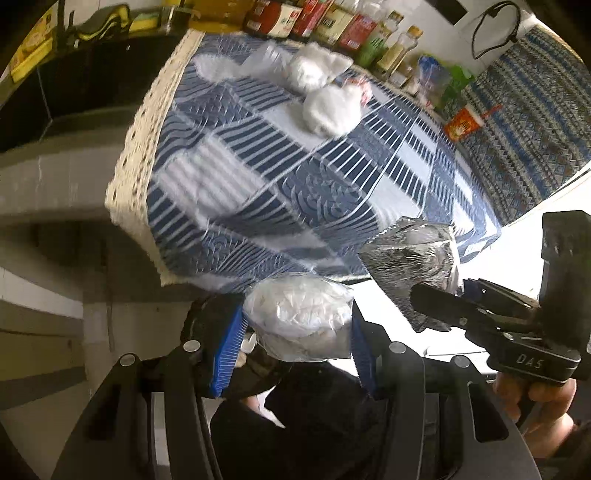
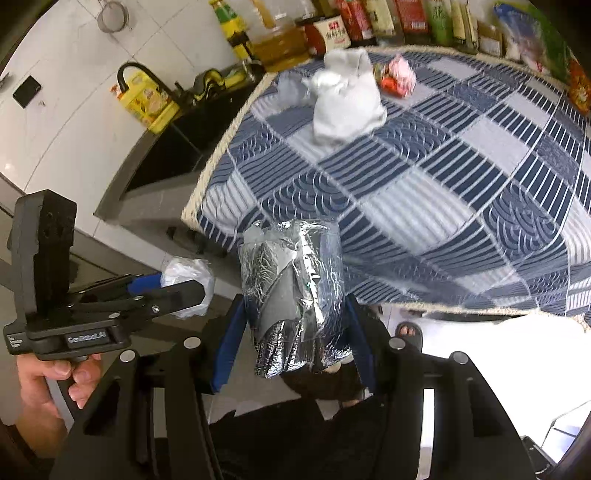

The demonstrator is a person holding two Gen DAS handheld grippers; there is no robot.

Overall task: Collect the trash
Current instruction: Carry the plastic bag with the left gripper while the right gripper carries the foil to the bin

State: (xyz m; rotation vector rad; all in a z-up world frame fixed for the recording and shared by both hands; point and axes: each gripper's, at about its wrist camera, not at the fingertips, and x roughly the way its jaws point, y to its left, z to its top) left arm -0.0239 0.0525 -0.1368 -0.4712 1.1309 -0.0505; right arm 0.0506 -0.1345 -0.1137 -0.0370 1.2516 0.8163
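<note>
Between my left gripper's [image 1: 299, 332] blue pads I pinch a crumpled white plastic wad [image 1: 299, 317], held in the air just off the near edge of the table [image 1: 258, 177]. My right gripper [image 2: 295, 332] pinches a crushed silver foil wrapper [image 2: 291, 295] in the same way, beside the left one. On the blue patterned tablecloth [image 2: 443, 184], far from my pads, lie two white crumpled tissues [image 1: 332, 107] and a red and pink wrapper [image 2: 397, 75]. Behind them bottles [image 1: 332, 22] stand in a row along the wall.
</note>
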